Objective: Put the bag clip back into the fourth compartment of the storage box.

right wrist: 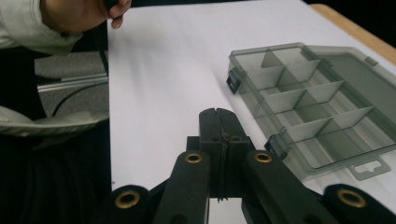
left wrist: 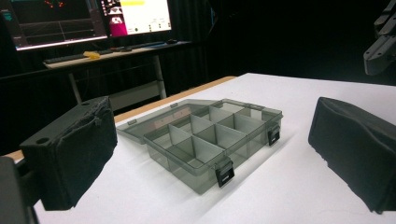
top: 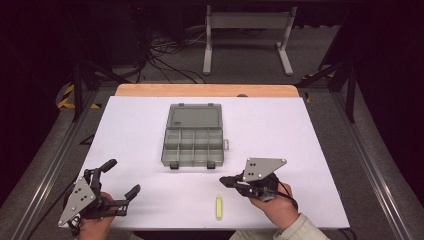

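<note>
The small yellow stick-shaped piece point(top: 218, 207) lies on the white desk point(top: 300, 150) near its front edge, with its long axis pointing away from the person, toward the grey transparent plastic organizer box point(top: 192, 142) with open lid and empty compartments. The right tool point(top: 225, 181), with its jaws pressed together and holding nothing, hovers just beyond and slightly right of the piece, clearly the nearer one. The left tool point(top: 121, 177) has its jaws wide apart and is well apart from the piece, at the left. I judge that the right tool must open and come back toward the person, closing across the short width of the piece.
</note>
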Motion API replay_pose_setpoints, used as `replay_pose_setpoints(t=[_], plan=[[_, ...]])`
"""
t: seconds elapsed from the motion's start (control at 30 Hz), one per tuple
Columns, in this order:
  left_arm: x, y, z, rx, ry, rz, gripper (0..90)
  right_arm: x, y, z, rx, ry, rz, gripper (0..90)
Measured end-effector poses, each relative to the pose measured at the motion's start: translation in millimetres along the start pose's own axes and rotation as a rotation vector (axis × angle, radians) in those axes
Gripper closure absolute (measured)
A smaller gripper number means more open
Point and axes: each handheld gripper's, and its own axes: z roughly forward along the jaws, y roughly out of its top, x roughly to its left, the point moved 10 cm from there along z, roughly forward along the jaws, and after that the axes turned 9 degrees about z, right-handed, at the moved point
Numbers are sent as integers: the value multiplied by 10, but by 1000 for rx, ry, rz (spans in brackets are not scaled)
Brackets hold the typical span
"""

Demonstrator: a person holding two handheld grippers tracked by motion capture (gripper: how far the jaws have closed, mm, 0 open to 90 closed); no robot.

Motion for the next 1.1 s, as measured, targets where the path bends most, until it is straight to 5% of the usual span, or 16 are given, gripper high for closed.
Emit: replay_pose_setpoints(t=[0.13, 0.43, 1.1], plan=[[0, 0, -1, 1, 0, 0, 17, 34, -11, 31, 29, 18, -2, 900], [1, -2, -1, 1, -1, -3, 17, 121, -190, 237, 183, 69, 4, 900], [-3, -3, 1, 3, -4, 0, 17, 287, -546, 572, 330, 130, 15, 900]])
